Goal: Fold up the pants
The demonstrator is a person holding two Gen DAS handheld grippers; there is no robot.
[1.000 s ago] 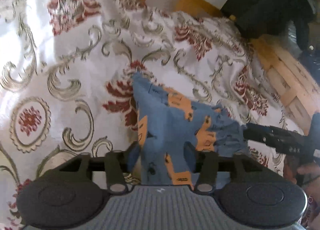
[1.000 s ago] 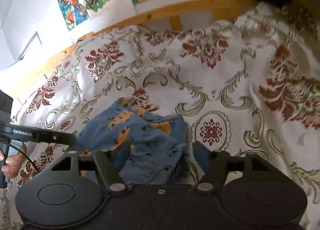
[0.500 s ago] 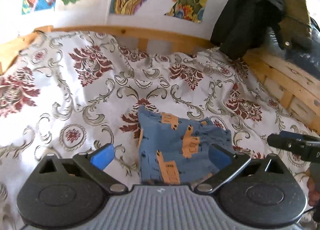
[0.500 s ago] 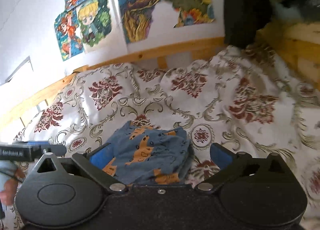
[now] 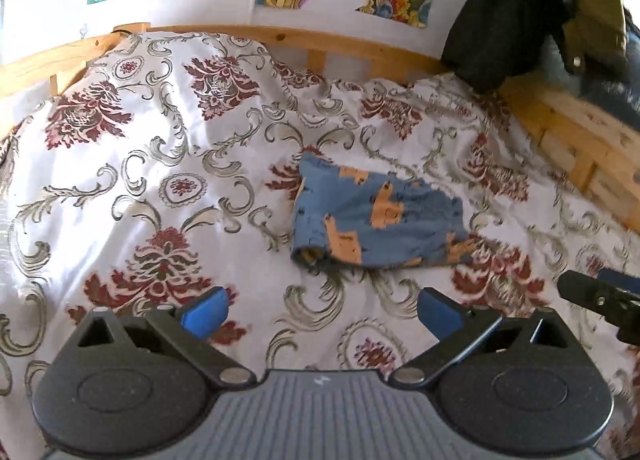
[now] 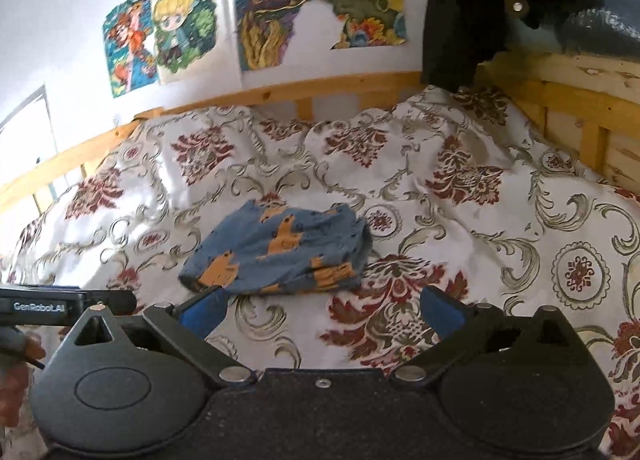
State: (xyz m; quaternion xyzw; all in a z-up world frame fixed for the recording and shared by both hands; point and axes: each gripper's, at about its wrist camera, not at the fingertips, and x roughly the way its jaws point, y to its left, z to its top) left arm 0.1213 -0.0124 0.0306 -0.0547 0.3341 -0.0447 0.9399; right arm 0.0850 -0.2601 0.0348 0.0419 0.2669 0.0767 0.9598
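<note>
A white wall hung with bright cartoon posters [image 6: 164, 28] is backing a wooden bed frame [image 5: 352, 48], and a white bedspread [image 5: 120, 188] printed with dark red flowers and grey-green scrolls is covering the bed. Dark clothing [image 5: 516, 12] is hanging over the frame's far right corner. The pants [image 5: 376, 216], blue with orange shapes, are lying folded into a compact bundle near the middle of the bedspread, with one rolled edge facing the left wrist camera and layered edges showing toward the right wrist camera. The left tongs [image 5: 322, 310] are hovering above the bedspread on the near side of the pants, their blue-padded fingers spread wide and gripping nothing. The right tongs [image 6: 322, 310] are likewise standing wide apart and empty, with the left blue pad sitting just at the near edge of the pants in the right wrist view; whether it is touching the cloth cannot be told. Each camera is catching the other tool at its frame edge, and part of a hand [image 6: 16, 344] is showing beneath the left one.
</note>
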